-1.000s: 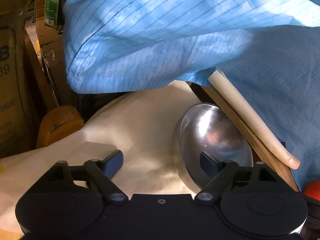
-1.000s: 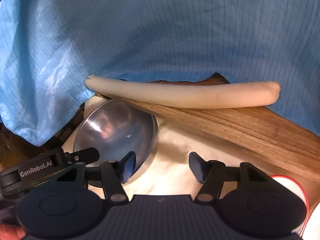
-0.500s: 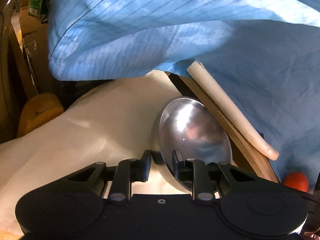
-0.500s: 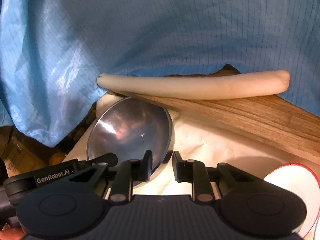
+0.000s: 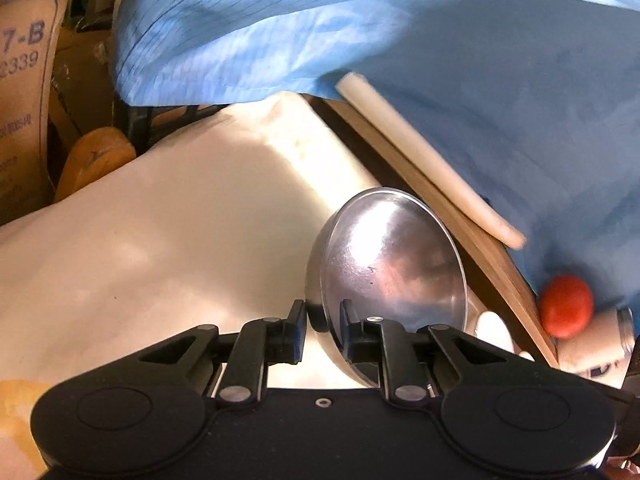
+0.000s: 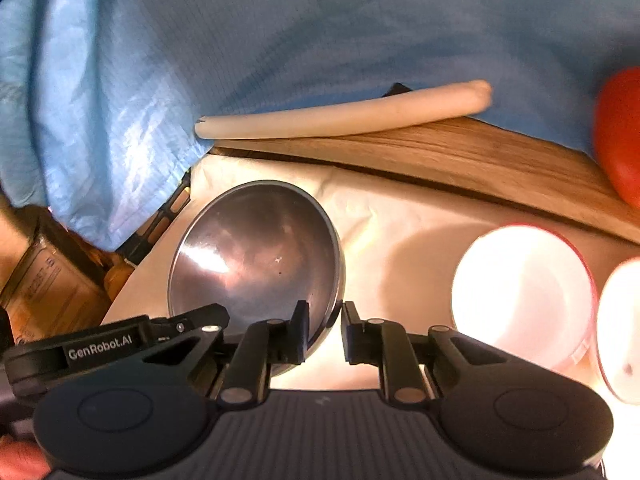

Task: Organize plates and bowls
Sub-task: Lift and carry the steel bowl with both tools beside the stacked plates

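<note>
1. Black jaws of the left gripper (image 5: 323, 330) have just been closing and now pinch the near rim of the steel bowl (image 5: 394, 272), one finger outside the wall and one inside.
2. The right gripper (image 6: 324, 330) has likewise just been closing; its jaws stand narrow on the bowl's right-hand rim (image 6: 256, 256), one pad inside and one outside.
3. Held from two sides, the bowl is tipped up on edge over the cream cloth (image 5: 180, 232), its shiny hollow facing both cameras.
4. Just right of the bowl in the right wrist view stands a white bowl with a red rim (image 6: 520, 292), and another white dish (image 6: 620, 328) is cut off by the right edge.
5. Beyond the steel bowl lies a wooden board (image 6: 460, 152), with a pale cream tube (image 6: 348, 116) lying along its far edge.
6. A red round thing (image 5: 566, 306) sits at the right end of the board, beside a white jar (image 5: 596, 344).
7. Blue striped fabric (image 5: 320, 28) hangs across the far side of everything.
8. Off to the far left stand a cardboard box (image 5: 24, 92) and a rounded yellow-brown object (image 5: 94, 156).
</note>
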